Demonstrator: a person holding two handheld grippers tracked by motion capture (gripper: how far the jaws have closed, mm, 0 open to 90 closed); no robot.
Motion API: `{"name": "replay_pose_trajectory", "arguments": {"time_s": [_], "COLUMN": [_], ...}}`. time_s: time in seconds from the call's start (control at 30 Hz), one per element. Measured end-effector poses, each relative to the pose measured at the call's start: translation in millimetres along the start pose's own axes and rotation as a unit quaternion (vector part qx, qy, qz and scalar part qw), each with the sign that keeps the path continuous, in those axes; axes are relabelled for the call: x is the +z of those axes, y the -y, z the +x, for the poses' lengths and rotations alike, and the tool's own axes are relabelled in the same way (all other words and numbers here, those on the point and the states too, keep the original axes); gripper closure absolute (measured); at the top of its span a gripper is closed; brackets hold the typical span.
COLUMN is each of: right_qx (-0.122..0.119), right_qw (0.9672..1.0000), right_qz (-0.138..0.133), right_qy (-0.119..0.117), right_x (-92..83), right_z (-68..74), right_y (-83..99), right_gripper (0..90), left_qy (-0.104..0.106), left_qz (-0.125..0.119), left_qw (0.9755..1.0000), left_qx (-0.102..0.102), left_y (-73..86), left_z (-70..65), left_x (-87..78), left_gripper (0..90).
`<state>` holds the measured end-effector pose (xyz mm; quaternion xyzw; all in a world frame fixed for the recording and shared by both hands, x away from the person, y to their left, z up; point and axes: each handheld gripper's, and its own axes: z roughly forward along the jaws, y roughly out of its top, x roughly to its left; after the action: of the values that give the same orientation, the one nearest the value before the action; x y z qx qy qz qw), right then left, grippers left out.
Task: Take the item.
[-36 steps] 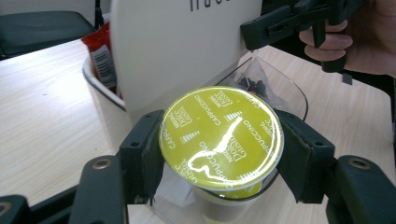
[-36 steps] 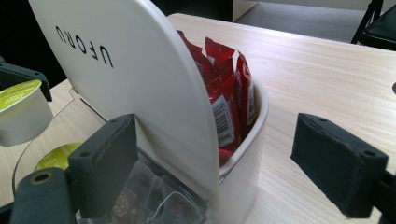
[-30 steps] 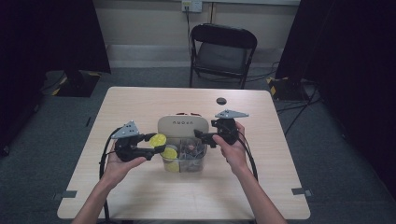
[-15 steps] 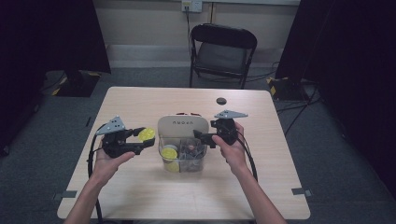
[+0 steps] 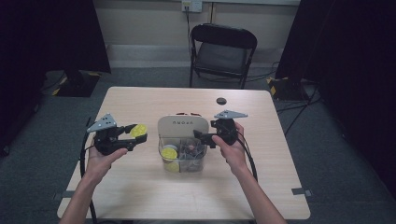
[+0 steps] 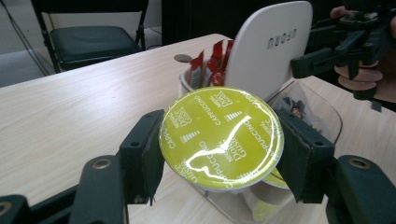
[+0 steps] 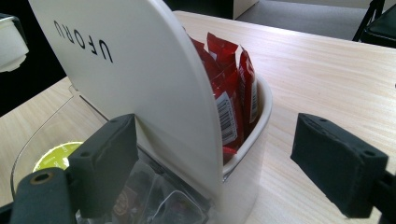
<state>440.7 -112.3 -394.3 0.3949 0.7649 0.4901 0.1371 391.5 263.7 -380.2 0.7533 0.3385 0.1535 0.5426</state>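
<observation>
High view: left gripper (image 5: 138, 136) at nine o'clock of the clear-fronted container (image 5: 183, 154), apart from it, jaws clamped on a yellow coffee capsule (image 5: 138, 130) held above the wooden table (image 5: 140, 196); right gripper (image 5: 198, 136) at three o'clock of the container, by its rim. Left gripper view: capsule lid (image 6: 221, 136) marked CAPPUCCINO pinched edge to edge between both pads, white panel (image 6: 271, 46) at one o'clock beyond it. Right gripper view: jaws spread wide, gripping nothing, straddling the white panel's edge, red sachets (image 7: 233, 88) at twelve o'clock, another yellow capsule (image 7: 58, 155) at nine o'clock inside the clear bin.
</observation>
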Motion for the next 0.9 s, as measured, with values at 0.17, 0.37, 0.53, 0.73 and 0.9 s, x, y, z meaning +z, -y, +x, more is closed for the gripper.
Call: {"name": "replay_pose_trajectory", "arguments": {"time_s": [0.17,0.37,0.53,0.73,0.9], "right_qx": [0.000,0.000,0.000,0.000,0.001], "right_qw": [1.0000,1.0000,1.0000,1.0000,1.0000], "right_qz": [0.000,0.000,0.000,0.000,0.000], "right_qy": [0.000,0.001,0.001,0.001,0.000], "right_x": [0.0,-0.1,-0.3,-0.4,-0.3], "right_z": [-0.1,0.1,-0.1,-0.3,-0.5], "right_y": [0.1,0.1,0.1,0.1,0.3], "right_gripper": [13.7,13.7,13.8,13.8,13.7], "left_qy": [-0.010,-0.019,-0.032,-0.048,-0.057], "left_qz": [-0.001,0.004,0.011,0.022,0.029], "left_qw": [0.9999,0.9998,0.9993,0.9984,0.9976], "left_qx": [-0.003,-0.008,-0.014,-0.021,-0.026], "left_y": [2.2,5.7,10.6,17.1,23.5], "left_z": [6.7,13.7,19.8,28.7,36.3], "left_x": [-4.1,-6.6,-5.7,-5.4,-4.5], "left_gripper": [38.0,38.0,38.0,38.1,38.1]}}
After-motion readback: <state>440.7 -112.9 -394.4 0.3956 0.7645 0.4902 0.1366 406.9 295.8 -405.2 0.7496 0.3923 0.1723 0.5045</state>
